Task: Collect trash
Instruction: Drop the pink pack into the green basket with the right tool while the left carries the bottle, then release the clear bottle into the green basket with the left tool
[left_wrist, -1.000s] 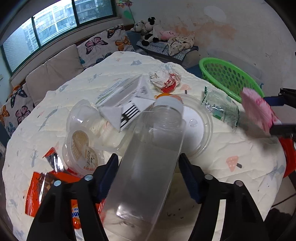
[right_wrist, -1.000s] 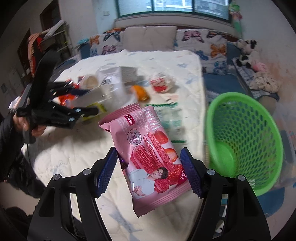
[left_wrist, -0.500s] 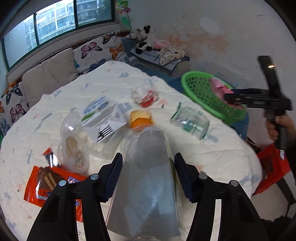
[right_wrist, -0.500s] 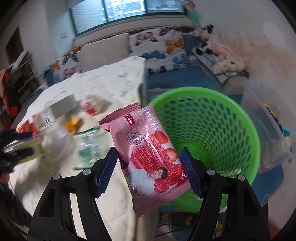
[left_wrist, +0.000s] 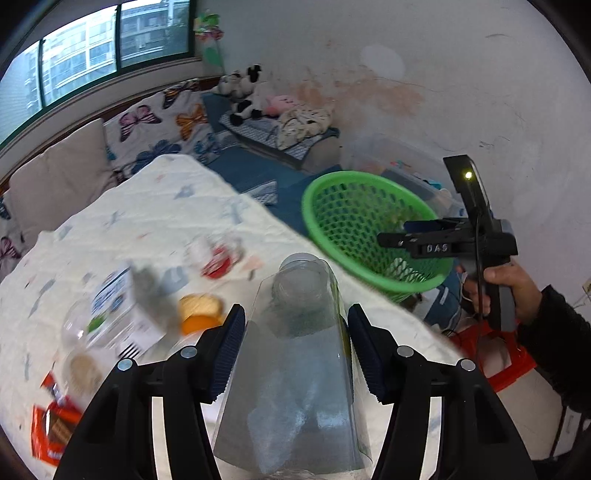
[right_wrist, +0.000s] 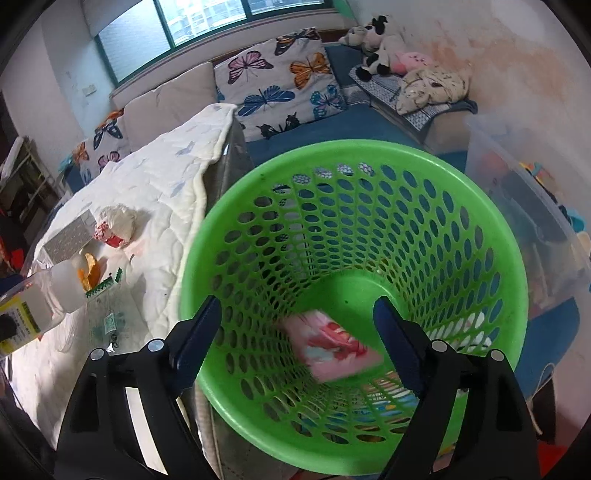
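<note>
My left gripper (left_wrist: 295, 332) is shut on a clear plastic bottle (left_wrist: 295, 369) and holds it above the table, pointing toward the green mesh basket (left_wrist: 332, 206). My right gripper (right_wrist: 297, 321) is open and empty above the basket (right_wrist: 369, 177). The pink snack packet (right_wrist: 328, 343) lies blurred inside the basket. The right gripper also shows in the left wrist view (left_wrist: 399, 240), over the basket's rim. The bottle shows at the left edge of the right wrist view (right_wrist: 33, 299).
On the quilted table (left_wrist: 147, 221) lie a crumpled red-and-white wrapper (left_wrist: 216, 254), orange peel (left_wrist: 199, 314), a white carton (left_wrist: 122, 314), clear cups and an orange wrapper (left_wrist: 48, 435). A clear storage bin (right_wrist: 535, 206) stands right of the basket. A red stool (left_wrist: 495, 354) stands below.
My right gripper opened and the pink packet dropped into the basket. My left gripper lifted the bottle and swung right toward the basket.
</note>
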